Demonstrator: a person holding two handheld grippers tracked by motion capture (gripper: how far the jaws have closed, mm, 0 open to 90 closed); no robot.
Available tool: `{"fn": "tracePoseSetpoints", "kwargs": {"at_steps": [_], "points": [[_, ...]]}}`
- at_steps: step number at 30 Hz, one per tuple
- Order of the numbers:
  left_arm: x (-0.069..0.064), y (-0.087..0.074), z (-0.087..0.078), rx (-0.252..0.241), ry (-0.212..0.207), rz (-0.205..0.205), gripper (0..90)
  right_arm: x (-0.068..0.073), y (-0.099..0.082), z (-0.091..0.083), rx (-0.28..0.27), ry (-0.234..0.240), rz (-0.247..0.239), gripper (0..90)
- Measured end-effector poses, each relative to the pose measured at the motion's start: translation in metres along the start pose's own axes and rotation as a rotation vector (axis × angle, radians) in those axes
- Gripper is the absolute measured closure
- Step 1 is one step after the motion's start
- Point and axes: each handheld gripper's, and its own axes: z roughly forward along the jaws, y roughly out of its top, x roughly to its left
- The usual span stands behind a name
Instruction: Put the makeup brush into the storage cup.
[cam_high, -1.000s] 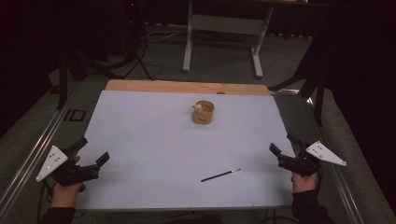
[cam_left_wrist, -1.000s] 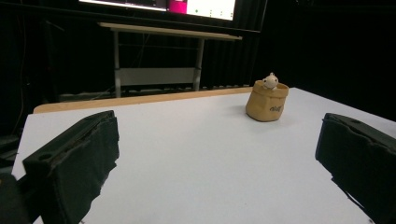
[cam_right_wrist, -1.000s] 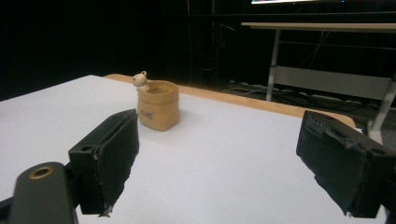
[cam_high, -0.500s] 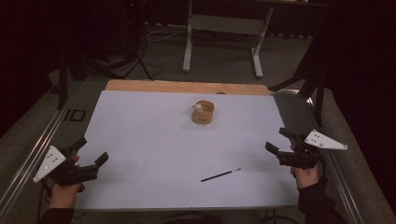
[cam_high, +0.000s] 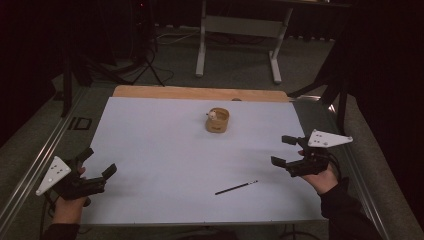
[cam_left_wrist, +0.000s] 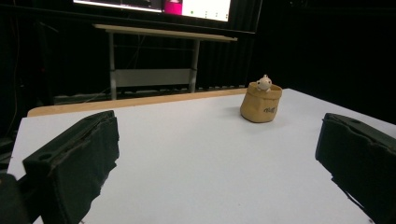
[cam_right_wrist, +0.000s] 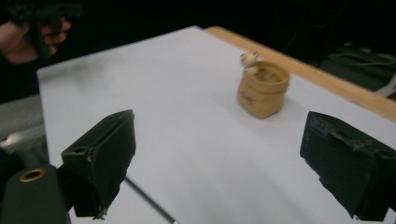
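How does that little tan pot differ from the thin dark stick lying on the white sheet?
The tan pot stands upright near the far middle of the white sheet; the dark stick lies flat near the front edge. The pot is squat, wide and light brown with a small pale figure on its rim; the stick is slim and black. The stick lies closer to the right gripper. Neither is held.

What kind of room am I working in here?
Probably a lab or recording studio, not a home: black curtained walls, a white-topped work table, a height-adjustable desk behind with a lit screen, and stands with cables on the floor.
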Motion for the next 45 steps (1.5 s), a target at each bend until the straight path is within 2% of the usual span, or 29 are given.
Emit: {"fn": "tracePoseSetpoints", "kwargs": {"at_steps": [2, 5, 6, 10, 11, 12, 15, 16, 19, 20, 21, 23, 24, 25, 29, 38, 40, 41, 45], "points": [[0.0, 0.0, 0.0, -0.001, 0.0, 0.001, 0.3, 0.001, 0.001, 0.002, 0.016, 0.019, -0.007, 10.3], [0.0, 0.0, 0.0, -0.002, -0.003, 0.0, 0.3, 0.006, 0.001, 0.014, 0.074, 0.079, -0.04, 10.3], [0.0, 0.0, 0.0, -0.002, -0.004, 0.0, 0.3, 0.008, 0.001, 0.017, 0.09, 0.079, -0.049, 10.3], [0.0, 0.0, 0.0, -0.003, -0.006, -0.003, 0.3, 0.013, 0.0, 0.028, 0.148, 0.135, -0.068, 10.4], [0.0, 0.0, 0.0, -0.003, -0.005, -0.003, 0.3, 0.015, 0.0, 0.031, 0.162, 0.135, -0.081, 10.4], [0.0, 0.0, 0.0, -0.002, -0.005, -0.003, 0.3, 0.016, -0.001, 0.034, 0.183, 0.159, -0.079, 10.4], [0.0, 0.0, 0.0, -0.003, -0.005, -0.004, 0.3, 0.019, -0.001, 0.04, 0.215, 0.169, -0.103, 10.4], [0.0, 0.0, 0.0, -0.004, -0.005, -0.003, 0.3, 0.023, -0.002, 0.046, 0.248, 0.187, -0.12, 10.3], [-0.001, -0.001, 0.0, -0.003, -0.005, -0.003, 0.3, 0.026, -0.003, 0.052, 0.271, 0.21, -0.131, 10.4], [-0.001, -0.001, 0.0, -0.004, -0.006, -0.003, 0.3, 0.028, -0.003, 0.058, 0.302, 0.226, -0.145, 10.3], [-0.001, -0.001, 0.0, -0.004, -0.006, -0.003, 0.3, 0.028, -0.003, 0.058, 0.302, 0.226, -0.145, 10.3], [0.0, -0.001, 0.0, -0.002, -0.006, -0.003, 0.3, 0.032, -0.003, 0.067, 0.358, 0.263, -0.173, 11.3], [0.0, -0.001, 0.0, -0.002, -0.005, -0.002, 0.3, 0.032, -0.003, 0.067, 0.358, 0.263, -0.173, 11.3], [0.0, -0.001, 0.0, -0.003, -0.005, -0.002, 0.3, 0.036, -0.004, 0.072, 0.406, 0.288, -0.202, 13.3], [0.0, -0.001, 0.0, -0.004, -0.006, -0.003, 0.3, 0.041, -0.004, 0.082, 0.471, 0.315, -0.252, 13.5], [0.0, -0.001, 0.0, -0.004, -0.008, -0.006, 0.3, 0.048, -0.003, 0.097, 0.567, 0.338, -0.317, 16.7], [0.0, -0.001, 0.0, -0.004, -0.009, -0.007, 0.3, 0.048, -0.003, 0.099, 0.576, 0.344, -0.33, 19.2], [0.0, -0.001, 0.0, -0.004, -0.01, -0.007, 0.3, 0.049, -0.001, 0.103, 0.605, 0.368, -0.357, 22.6], [0.001, -0.001, 0.0, -0.004, -0.009, -0.009, 0.3, 0.049, 0.004, 0.107, 0.653, 0.381, -0.414, 29.2]]}}
